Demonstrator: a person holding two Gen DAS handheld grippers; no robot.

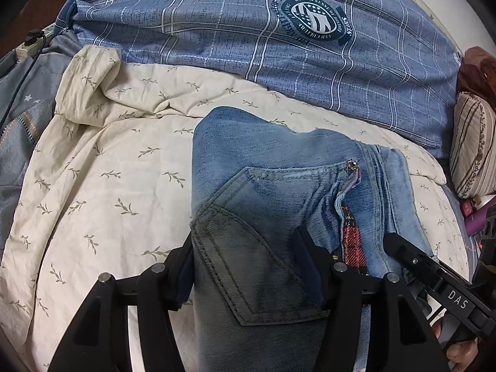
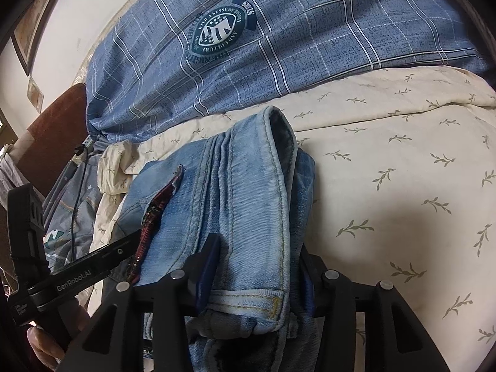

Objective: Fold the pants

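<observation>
Light blue jeans (image 1: 272, 161) lie folded on a cream leaf-print sheet (image 1: 108, 167). In the left wrist view my left gripper (image 1: 245, 263) is shut on the jeans at the back pocket (image 1: 248, 248), with the denim bunched between its fingers. The open zipper with red plaid lining (image 1: 352, 235) lies just right of it. In the right wrist view my right gripper (image 2: 257, 266) is shut on the jeans (image 2: 241, 186) at the waistband and leg-hem edge (image 2: 279, 142). The right gripper's finger (image 1: 412, 257) also shows in the left wrist view, the left gripper's finger (image 2: 108, 254) in the right wrist view.
A blue plaid quilt (image 1: 248, 31) with a round crest lies across the far side of the bed. A power strip with a cable (image 1: 31, 40) sits at far left. A striped pillow (image 1: 474, 142) and a purple object (image 1: 477, 217) lie at the right.
</observation>
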